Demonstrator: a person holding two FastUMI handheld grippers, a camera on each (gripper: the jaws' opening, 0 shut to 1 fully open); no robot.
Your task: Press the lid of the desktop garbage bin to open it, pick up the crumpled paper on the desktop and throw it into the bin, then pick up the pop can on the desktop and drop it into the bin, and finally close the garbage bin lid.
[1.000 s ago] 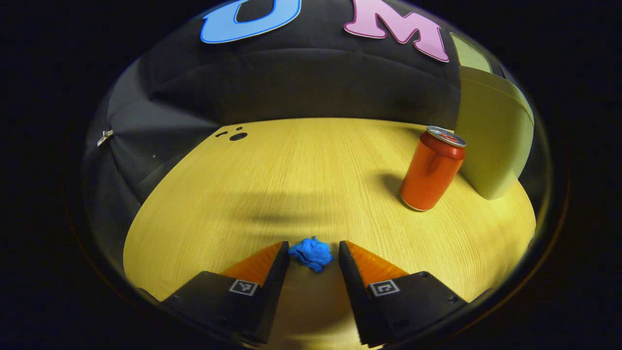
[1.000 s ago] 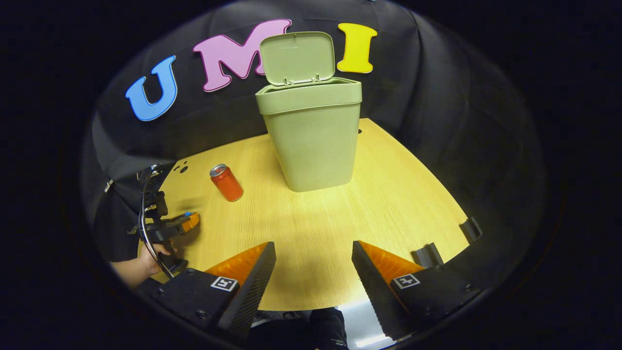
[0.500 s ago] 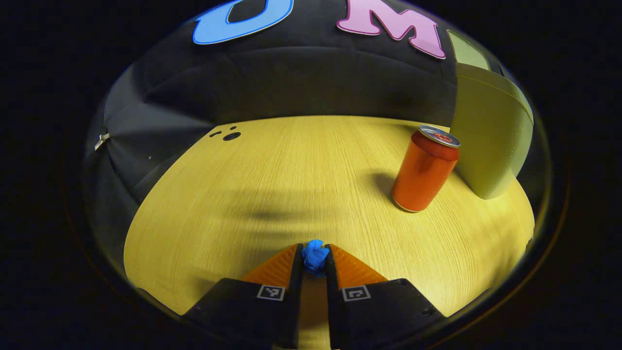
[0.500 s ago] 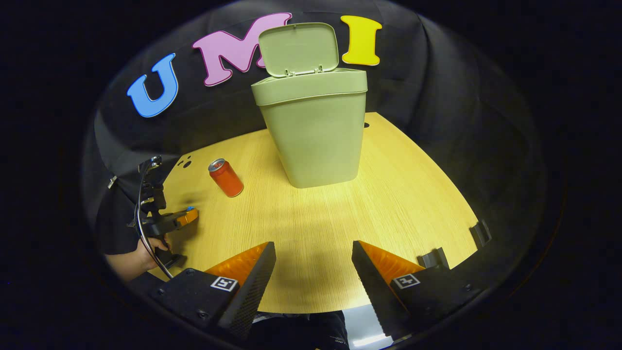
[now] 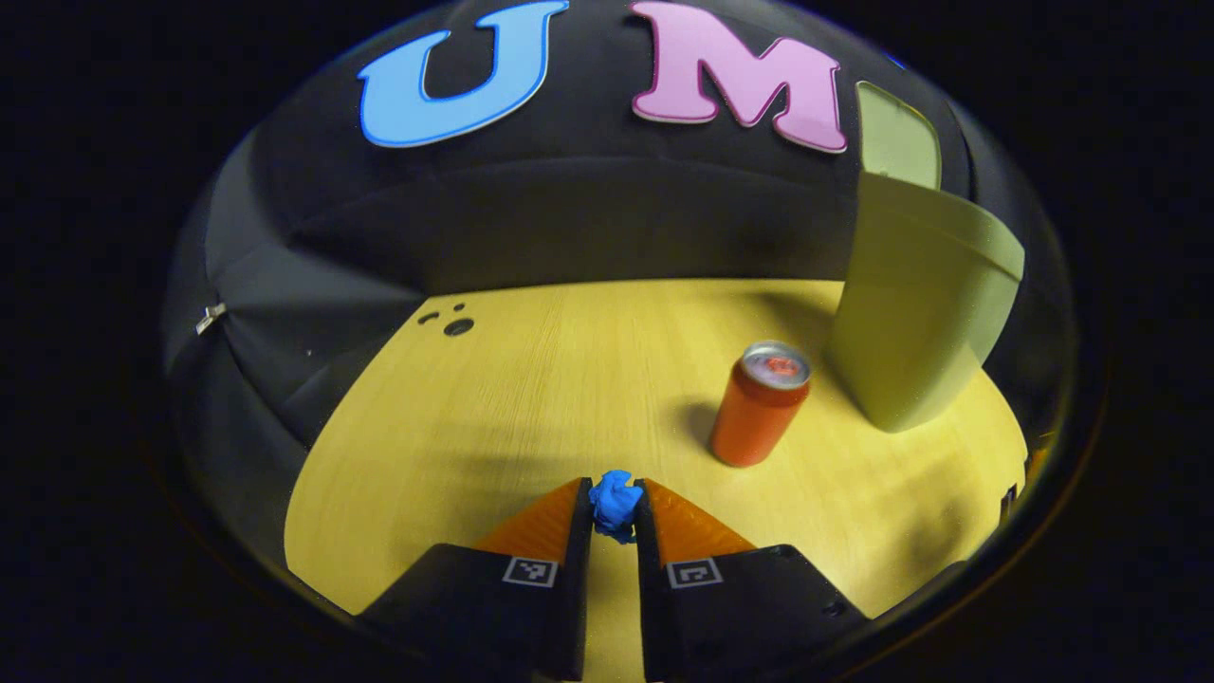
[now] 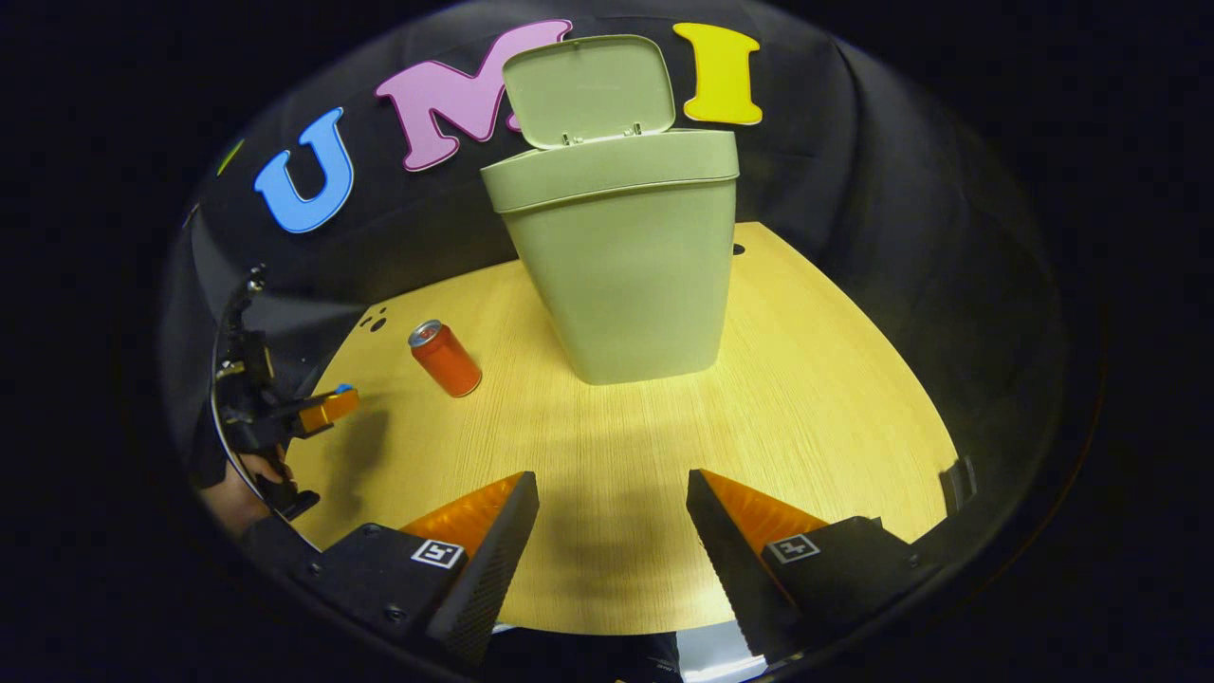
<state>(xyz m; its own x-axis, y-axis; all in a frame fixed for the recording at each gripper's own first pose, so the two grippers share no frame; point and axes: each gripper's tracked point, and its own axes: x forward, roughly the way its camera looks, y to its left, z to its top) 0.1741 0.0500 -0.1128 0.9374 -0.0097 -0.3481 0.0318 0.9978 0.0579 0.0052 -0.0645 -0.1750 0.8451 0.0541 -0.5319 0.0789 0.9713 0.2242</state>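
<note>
A small blue crumpled paper (image 5: pixel 615 503) is pinched between the tips of my left gripper (image 5: pixel 614 507), lifted above the wooden desktop (image 5: pixel 531 398). In the right gripper view the left gripper (image 6: pixel 327 408) hovers at the far left with the blue paper (image 6: pixel 343 389) at its tip. An orange pop can (image 5: pixel 759 404) stands upright ahead and to the right, beside the green bin (image 5: pixel 920 304). The bin (image 6: pixel 621 256) has its lid (image 6: pixel 588 90) standing up open. My right gripper (image 6: pixel 612 503) is open over the desk's near edge, holding nothing.
Small round holes (image 5: pixel 457 326) mark the desk's far left corner. A hand (image 6: pixel 242 474) holds the left gripper at the desk's left edge. Black clips (image 6: pixel 958 479) sit at the desk's right edge. The pop can (image 6: pixel 444 358) stands left of the bin.
My left gripper closed on the blue paper and then rose off the desk with it. The right gripper view shifted slightly closer to the bin; its fingers stayed open.
</note>
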